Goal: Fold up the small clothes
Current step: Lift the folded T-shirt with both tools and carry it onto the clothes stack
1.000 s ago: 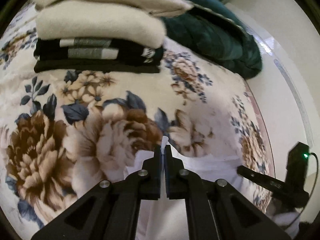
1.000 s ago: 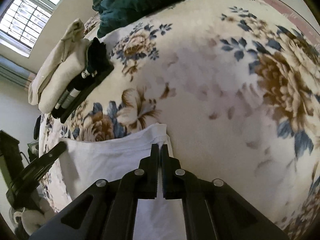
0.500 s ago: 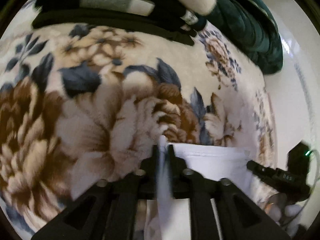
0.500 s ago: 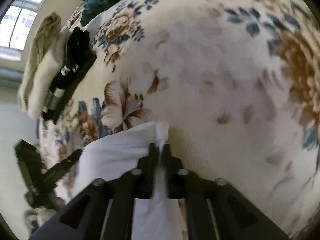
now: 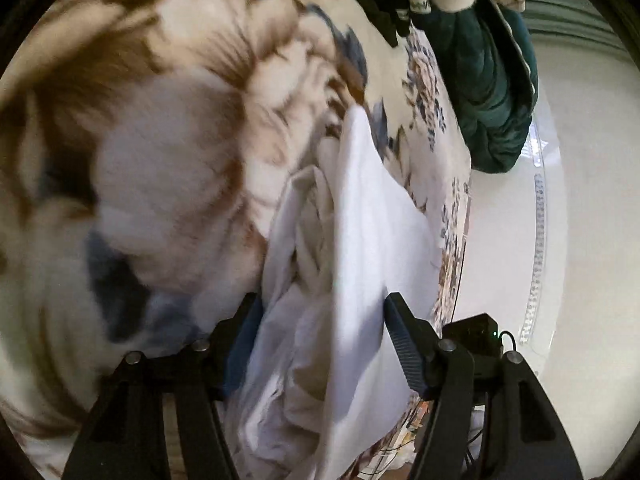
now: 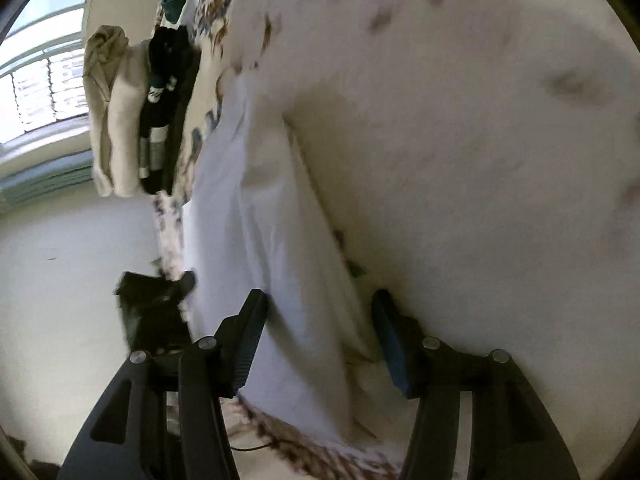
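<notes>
I held both my left gripper (image 5: 320,320) and right gripper (image 6: 318,312) spread apart over the white cloth (image 5: 356,240); fold laid, smoothing seemed next.

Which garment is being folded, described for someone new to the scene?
On the floral blanket, look nearest the cameras, away from the folded stack and the green bedding. The white garment lies crumpled between the open tongs, the only plain white, unfolded piece.
</notes>
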Tool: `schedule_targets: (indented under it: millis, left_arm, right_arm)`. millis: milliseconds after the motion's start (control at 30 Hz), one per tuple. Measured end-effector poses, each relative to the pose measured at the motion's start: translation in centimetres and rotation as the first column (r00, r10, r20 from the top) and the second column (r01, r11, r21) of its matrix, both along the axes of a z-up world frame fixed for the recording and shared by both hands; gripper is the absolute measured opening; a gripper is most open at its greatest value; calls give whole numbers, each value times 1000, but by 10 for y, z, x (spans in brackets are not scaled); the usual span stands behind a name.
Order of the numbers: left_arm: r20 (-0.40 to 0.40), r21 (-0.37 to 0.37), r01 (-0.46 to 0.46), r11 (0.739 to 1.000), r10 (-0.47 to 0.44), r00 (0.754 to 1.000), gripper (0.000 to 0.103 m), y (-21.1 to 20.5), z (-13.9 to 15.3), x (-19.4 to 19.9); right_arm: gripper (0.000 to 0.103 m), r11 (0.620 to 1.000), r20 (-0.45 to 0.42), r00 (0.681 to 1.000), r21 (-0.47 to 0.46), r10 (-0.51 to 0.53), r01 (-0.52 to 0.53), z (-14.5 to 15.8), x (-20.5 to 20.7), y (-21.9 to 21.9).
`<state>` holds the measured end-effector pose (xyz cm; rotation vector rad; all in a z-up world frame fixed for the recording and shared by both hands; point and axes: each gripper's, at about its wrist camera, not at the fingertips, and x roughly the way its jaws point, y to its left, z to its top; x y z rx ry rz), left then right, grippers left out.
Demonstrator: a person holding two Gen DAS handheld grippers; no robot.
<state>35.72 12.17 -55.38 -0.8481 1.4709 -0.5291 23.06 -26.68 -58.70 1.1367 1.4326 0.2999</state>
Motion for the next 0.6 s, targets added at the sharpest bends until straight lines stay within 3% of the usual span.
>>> schedule_targets:
  millis: [100, 133, 167, 200, 267, 433, 600]
  left_arm:
    - [37, 17, 11, 1000, -12, 999, 56, -6, 9, 0]
    - [59, 28, 20, 999, -22, 998, 51, -8, 12, 0]
    - [89, 46, 36, 998, -40, 995, 33, -9, 19, -2]
    - [104, 55, 43, 998, -48, 993, 25, -12, 23, -3]
    - [129, 71, 45, 996, -54, 990, 23, -13, 33, -3]
    - [165, 67, 28, 997, -39, 985, 21, -14, 55, -1]
    - [212, 56, 2, 998, -14, 977, 21, -2, 103, 7]
  right_arm:
    - [57, 999, 11, 1000, 32, 1, -1, -4, 4, 8]
    - [51, 1000, 21, 1000, 30, 7, -8, -2, 6, 12]
    - [30, 999, 26, 1000, 29, 14, -15, 0, 7, 15]
    - [24, 999, 29, 999, 28, 21, -22, 2, 9, 18]
    - [16, 1000, 41, 999, 12, 22, -22, 11, 10, 21]
    - [14, 999, 72, 997, -28, 26, -24, 43, 16, 28]
    - [14, 998, 117, 992, -60, 38, -31, 93, 27, 34]
